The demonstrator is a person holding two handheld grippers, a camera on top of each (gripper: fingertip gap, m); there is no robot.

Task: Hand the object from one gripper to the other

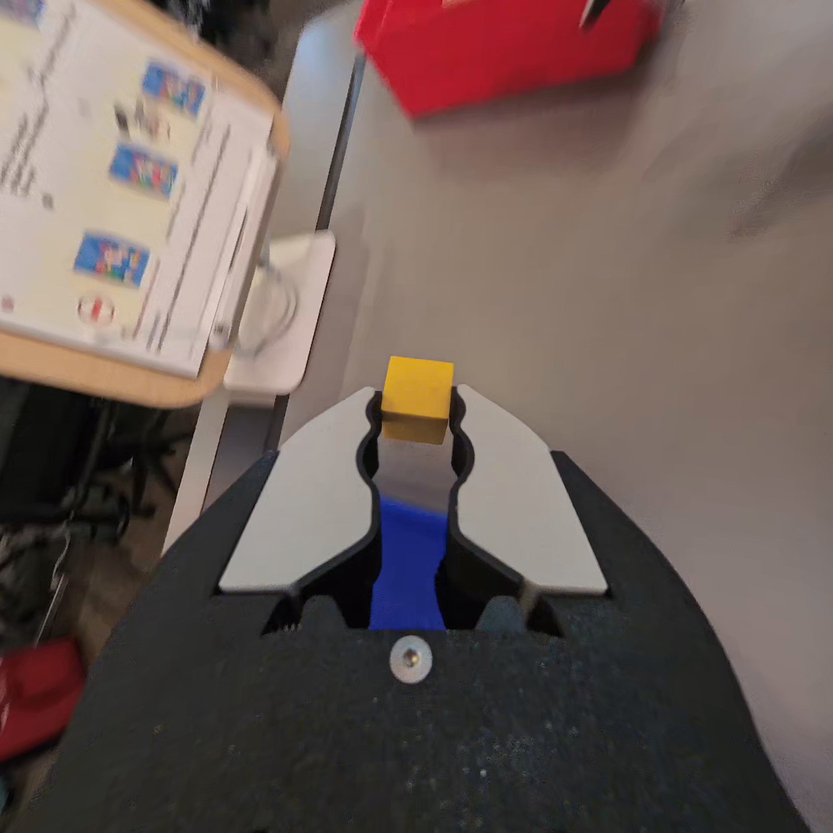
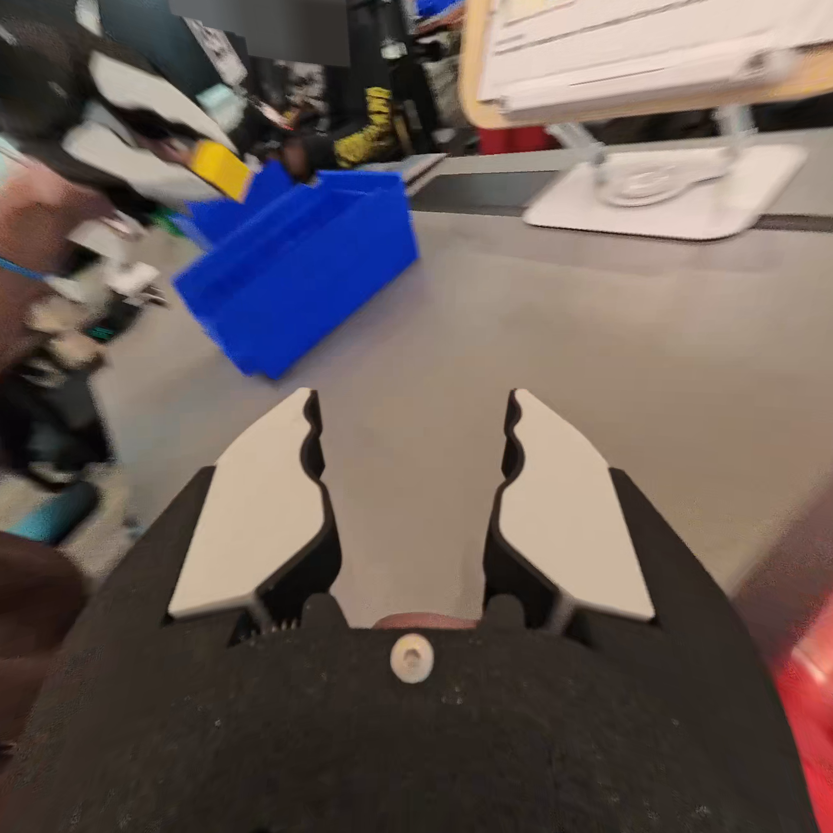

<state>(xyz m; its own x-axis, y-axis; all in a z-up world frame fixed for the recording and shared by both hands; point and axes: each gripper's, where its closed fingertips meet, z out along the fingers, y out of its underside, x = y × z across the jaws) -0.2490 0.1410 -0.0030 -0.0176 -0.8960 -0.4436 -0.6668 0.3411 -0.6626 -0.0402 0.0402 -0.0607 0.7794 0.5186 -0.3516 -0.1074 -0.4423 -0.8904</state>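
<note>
My left gripper (image 1: 417,405) is shut on a yellow cube (image 1: 417,396), pinched between its fingertips and held above the grey table (image 1: 586,315). In the right wrist view the left gripper (image 2: 135,130) shows blurred at the upper left, with the yellow cube (image 2: 223,173) at its tip, over the blue bin (image 2: 297,275). My right gripper (image 2: 412,401) is open and empty, low over the table (image 2: 586,360), well apart from the cube. The blue bin also shows between the left fingers, under the gripper (image 1: 408,568).
A red bin (image 1: 505,58) stands at the far end of the table; a red edge (image 2: 811,703) shows at the right wrist view's lower right. A clipboard with printed sheets (image 1: 112,189) sits on a white stand (image 2: 667,189). The table's left edge (image 1: 252,428) drops to a cluttered floor.
</note>
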